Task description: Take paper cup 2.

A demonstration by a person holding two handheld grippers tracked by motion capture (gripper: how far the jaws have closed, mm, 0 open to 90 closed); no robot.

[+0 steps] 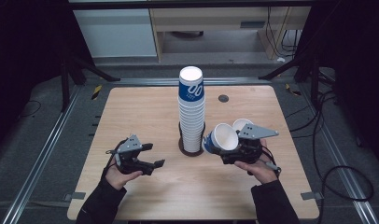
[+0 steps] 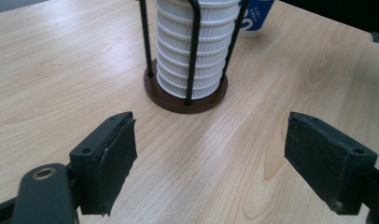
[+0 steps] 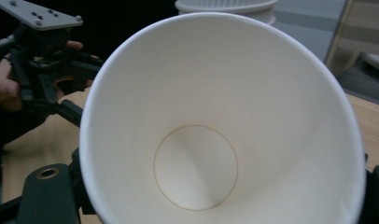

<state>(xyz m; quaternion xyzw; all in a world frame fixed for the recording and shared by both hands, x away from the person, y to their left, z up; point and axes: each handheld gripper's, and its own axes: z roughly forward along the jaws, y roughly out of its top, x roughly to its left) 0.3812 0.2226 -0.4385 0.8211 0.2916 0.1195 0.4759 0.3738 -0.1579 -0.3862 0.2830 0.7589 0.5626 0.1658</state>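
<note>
A tall stack of white paper cups [image 1: 191,116], topped by a blue-printed one, stands in a black wire holder with a brown base [image 1: 190,150] at the table's middle. In the left gripper view the stack [image 2: 192,46] and the holder base [image 2: 178,100] lie just ahead. My right gripper [image 1: 223,148] is shut on a single paper cup [image 1: 220,136], tilted with its white mouth toward me, right beside the stack. That cup's empty inside [image 3: 197,163] faces the camera in the right gripper view. My left gripper [image 1: 156,155] [image 2: 208,158] is open over bare wood, left of the holder.
Another paper cup [image 1: 241,124] sits just behind the right gripper. A small dark disc [image 1: 223,98] is set in the wooden tabletop [image 1: 131,112] at the back right. Metal rails, stands and cables surround the table on the floor.
</note>
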